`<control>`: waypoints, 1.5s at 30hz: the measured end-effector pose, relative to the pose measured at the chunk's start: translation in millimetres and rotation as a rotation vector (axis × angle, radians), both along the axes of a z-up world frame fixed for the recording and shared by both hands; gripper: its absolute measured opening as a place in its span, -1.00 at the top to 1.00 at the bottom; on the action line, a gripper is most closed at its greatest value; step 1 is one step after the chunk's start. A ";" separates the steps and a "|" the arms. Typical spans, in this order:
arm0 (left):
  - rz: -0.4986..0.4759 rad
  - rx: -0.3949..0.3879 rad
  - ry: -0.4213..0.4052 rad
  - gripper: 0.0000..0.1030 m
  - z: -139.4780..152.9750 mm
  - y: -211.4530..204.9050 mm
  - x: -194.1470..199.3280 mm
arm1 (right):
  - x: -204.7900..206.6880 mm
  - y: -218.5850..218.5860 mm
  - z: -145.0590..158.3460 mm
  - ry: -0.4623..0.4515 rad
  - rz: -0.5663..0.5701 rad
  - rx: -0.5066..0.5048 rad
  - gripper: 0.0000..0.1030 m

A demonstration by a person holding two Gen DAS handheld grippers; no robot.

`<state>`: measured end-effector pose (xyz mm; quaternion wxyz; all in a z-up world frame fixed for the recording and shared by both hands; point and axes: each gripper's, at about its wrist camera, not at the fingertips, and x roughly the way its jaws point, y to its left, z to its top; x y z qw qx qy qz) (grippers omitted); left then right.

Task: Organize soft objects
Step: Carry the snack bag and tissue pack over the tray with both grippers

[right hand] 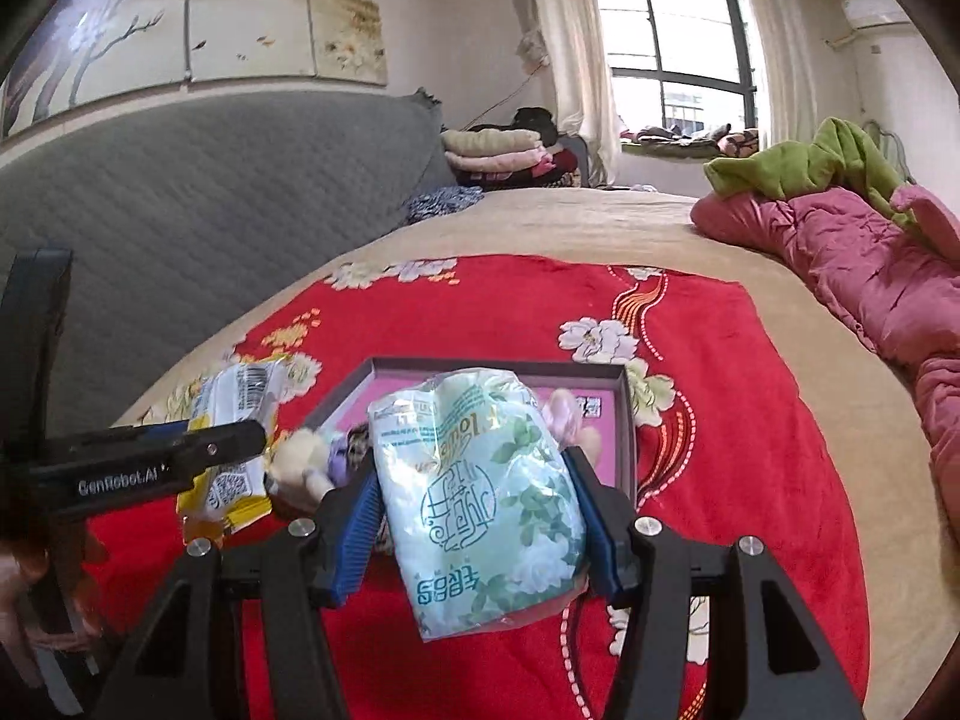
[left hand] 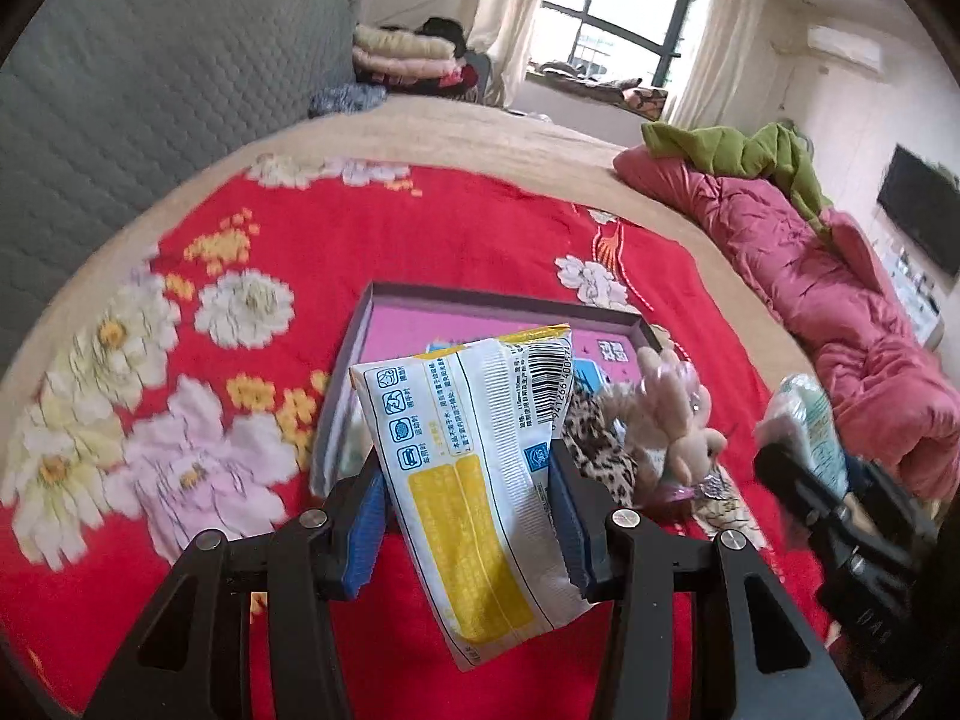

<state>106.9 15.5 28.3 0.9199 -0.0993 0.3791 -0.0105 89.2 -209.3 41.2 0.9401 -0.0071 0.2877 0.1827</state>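
- red floral blanket (left hand: 372,240) covers the bed; take the open box (left hand: 384,294) lying on it as your landmark.
- your left gripper (left hand: 468,516) pinches a white-and-yellow tissue pack (left hand: 474,480) between its blue pads (left hand: 366,522), one pad on each side of the pack. the pack is tilted and held off the blanket, on the near side of the box.
- your right gripper (right hand: 480,516) pinches a pale green tissue pack (right hand: 492,492) with a flower print in the same way, pads against both sides. this pack is also held clear of the blanket, at the near edge of the box.
- in the right wrist view, the left gripper and its pack appear to the left of the box.
- a beige plush toy (left hand: 672,420) and a leopard-print soft item (left hand: 600,444) lie at the near right side of the box; whether they rest inside it or against its wall cannot be told.
- a pink quilt (right hand: 840,258) with a green garment (right hand: 822,162) on it lies well beyond the box, to the right.
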 end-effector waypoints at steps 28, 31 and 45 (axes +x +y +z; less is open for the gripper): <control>0.009 -0.071 -0.029 0.02 -10.8 30.2 51.7 | 55.9 36.5 10.4 0.013 -0.052 -0.007 -0.12; 0.009 -0.079 -0.029 0.02 -14.2 29.8 55.9 | 59.8 39.1 9.7 0.012 -0.056 -0.013 -0.12; -0.008 -0.064 0.042 0.02 -48.1 26.8 76.9 | 80.7 50.5 -29.3 0.095 -0.057 -0.076 -0.12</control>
